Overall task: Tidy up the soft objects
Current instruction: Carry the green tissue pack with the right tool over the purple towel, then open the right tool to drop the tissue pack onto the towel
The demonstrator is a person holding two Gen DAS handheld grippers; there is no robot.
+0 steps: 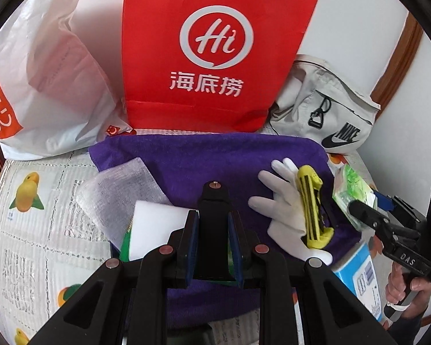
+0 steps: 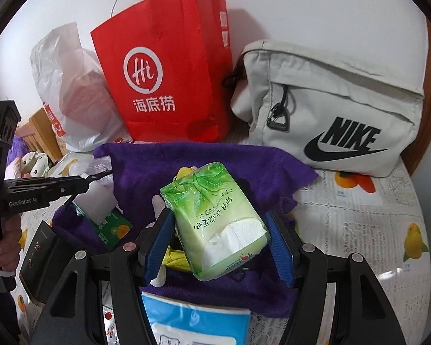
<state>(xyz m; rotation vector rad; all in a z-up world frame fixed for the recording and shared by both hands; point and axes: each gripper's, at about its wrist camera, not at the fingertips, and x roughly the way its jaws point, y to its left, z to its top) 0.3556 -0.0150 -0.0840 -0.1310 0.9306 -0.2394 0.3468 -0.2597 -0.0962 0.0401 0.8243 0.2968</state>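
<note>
- Purple fleece towel [image 2: 204, 169] lies spread on your table [image 2: 359, 218], in front of the red paper bag [image 2: 169, 66].
- Your right tool [image 2: 219, 247] is clamped on a green plastic-wrapped tissue pack [image 2: 212, 218] above the towel.
- Your left tool [image 1: 214, 247], jaws nearly together, grips a black block [image 1: 214, 224] over the towel.
- A white knit glove [image 1: 284, 201] rests on the towel.

Three bags [image 2: 169, 66], two tissue packs [image 2: 215, 218], one purple towel [image 1: 215, 158], one glove [image 1: 284, 210].
</note>
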